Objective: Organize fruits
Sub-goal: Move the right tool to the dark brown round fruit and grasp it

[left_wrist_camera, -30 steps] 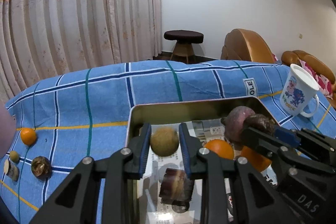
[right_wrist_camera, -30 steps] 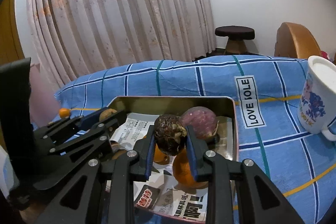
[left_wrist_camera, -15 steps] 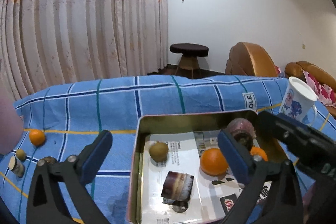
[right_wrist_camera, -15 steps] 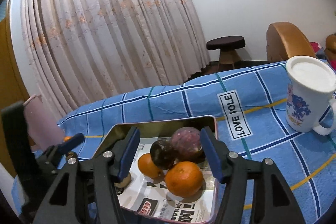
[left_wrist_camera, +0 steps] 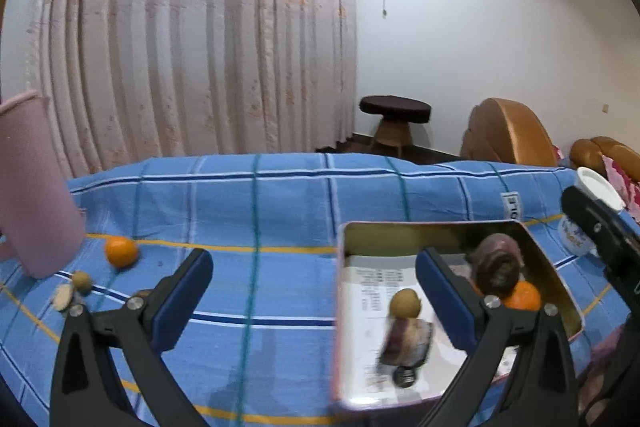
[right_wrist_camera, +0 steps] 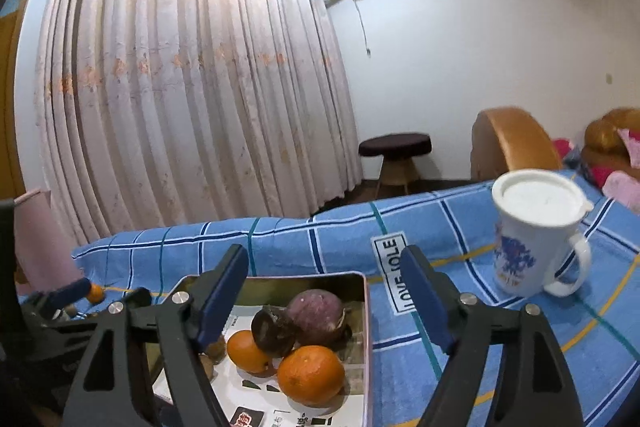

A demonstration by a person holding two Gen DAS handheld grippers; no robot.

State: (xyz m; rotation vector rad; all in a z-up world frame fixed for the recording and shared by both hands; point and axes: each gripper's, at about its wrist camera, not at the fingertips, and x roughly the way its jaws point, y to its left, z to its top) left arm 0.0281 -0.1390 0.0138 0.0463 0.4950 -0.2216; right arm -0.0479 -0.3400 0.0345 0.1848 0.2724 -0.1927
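Note:
A metal tin (left_wrist_camera: 556,263) (right_wrist_camera: 366,307) lined with printed paper sits on the blue checked cloth. It holds two oranges (right_wrist_camera: 311,375), a dark wrinkled fruit (right_wrist_camera: 276,331), a purple fruit (right_wrist_camera: 318,313) and a small brown fruit (left_wrist_camera: 406,303). My left gripper (left_wrist_camera: 316,291) is open and empty, above the cloth at the tin's left edge. My right gripper (right_wrist_camera: 326,291) is open and empty, above the tin's far right corner. Loose on the cloth at the left lie an orange (left_wrist_camera: 121,251), a small brown fruit (left_wrist_camera: 82,281) and a blurred pale piece (left_wrist_camera: 63,297).
A pink cup (left_wrist_camera: 34,187) stands at the far left. A white lidded mug (right_wrist_camera: 536,239) with blue print stands on the cloth to the right of the tin. Behind the table are curtains, a dark stool (left_wrist_camera: 394,111) and brown armchairs (left_wrist_camera: 504,135).
Both grippers have opened and pulled up and back: the left let go of the small brown fruit, the right of the dark wrinkled fruit, both now in the tin. The left view has swung left.

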